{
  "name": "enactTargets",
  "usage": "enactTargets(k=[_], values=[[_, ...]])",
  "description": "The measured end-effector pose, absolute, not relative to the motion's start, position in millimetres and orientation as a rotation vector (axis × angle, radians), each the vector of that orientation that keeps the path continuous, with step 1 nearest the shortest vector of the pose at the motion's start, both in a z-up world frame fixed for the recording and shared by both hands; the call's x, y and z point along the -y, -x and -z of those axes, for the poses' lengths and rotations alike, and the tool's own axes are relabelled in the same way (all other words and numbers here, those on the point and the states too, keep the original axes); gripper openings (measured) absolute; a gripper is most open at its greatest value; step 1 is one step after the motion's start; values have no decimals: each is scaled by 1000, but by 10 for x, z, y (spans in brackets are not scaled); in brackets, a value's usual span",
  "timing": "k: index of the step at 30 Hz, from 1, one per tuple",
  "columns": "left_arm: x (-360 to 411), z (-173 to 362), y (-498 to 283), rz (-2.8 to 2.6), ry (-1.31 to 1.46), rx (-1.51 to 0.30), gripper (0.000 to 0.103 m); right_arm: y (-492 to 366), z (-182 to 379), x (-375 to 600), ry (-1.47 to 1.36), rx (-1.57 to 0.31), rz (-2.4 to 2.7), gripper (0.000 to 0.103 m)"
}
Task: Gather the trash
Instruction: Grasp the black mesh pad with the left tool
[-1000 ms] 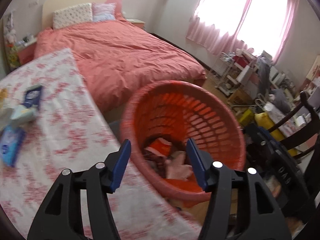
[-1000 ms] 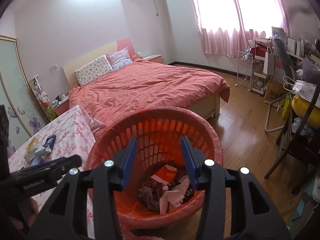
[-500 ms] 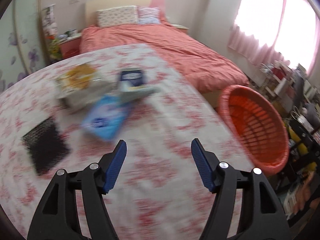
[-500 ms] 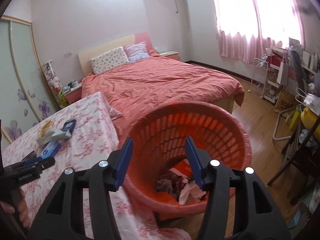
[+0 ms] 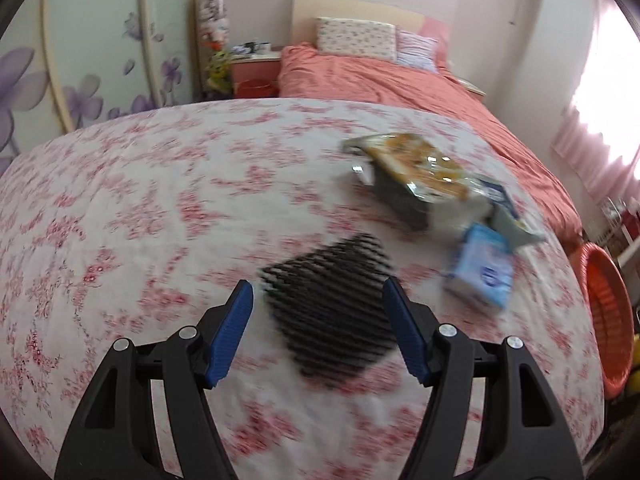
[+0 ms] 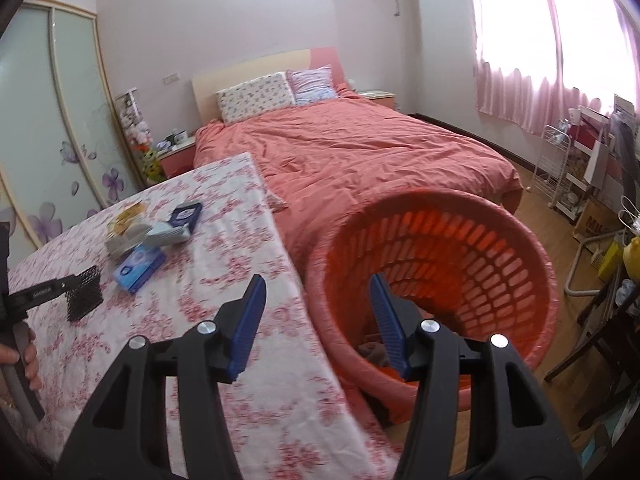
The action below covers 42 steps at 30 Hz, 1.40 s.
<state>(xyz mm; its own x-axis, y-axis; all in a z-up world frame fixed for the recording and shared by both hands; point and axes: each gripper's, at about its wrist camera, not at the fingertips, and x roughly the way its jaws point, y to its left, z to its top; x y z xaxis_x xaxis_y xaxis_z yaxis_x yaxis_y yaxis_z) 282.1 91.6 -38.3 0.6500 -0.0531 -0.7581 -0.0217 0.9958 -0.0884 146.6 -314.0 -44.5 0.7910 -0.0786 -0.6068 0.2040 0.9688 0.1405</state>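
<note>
Right gripper (image 6: 316, 312): jaws apart, empty, above the table's right edge.
Basket (image 6: 480, 236): orange, on the floor beside that edge; some trash at its bottom.
Table (image 6: 240, 240): floral cloth.
Mesh (image 6: 84, 292): black, near the left edge, by the left gripper (image 6: 40, 290).
Blue packet (image 6: 138, 266): just beside the mesh.
Wrappers (image 6: 132, 228): piled behind the packet.
Bed (image 6: 360, 152): beyond the far edge.

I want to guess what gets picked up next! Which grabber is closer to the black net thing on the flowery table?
Left. The left gripper is open right over the black mesh piece. The right gripper is farther away, open beside the orange basket.
</note>
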Motion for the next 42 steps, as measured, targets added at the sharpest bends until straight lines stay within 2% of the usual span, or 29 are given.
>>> enactTargets(k=[11, 17, 21, 28, 42], values=[[-972, 563, -3008, 34, 111, -903, 65, -1601, 420, 2732, -152, -665, 80, 53], [-887, 568, -2964, 58, 74, -882, 45, -1647, 443, 2617, -140, -681, 52, 53], [-876, 551, -2950, 63, 66, -863, 23, -1669, 464, 2540, -134, -693, 35, 53], [-1026, 446, -2878, 84, 96, -827, 8, -1716, 480, 2349, -112, -706, -3, 53], [-1457, 125, -2618, 59, 135, -727, 5, -2087, 529, 1644, -75, -753, -126, 53]])
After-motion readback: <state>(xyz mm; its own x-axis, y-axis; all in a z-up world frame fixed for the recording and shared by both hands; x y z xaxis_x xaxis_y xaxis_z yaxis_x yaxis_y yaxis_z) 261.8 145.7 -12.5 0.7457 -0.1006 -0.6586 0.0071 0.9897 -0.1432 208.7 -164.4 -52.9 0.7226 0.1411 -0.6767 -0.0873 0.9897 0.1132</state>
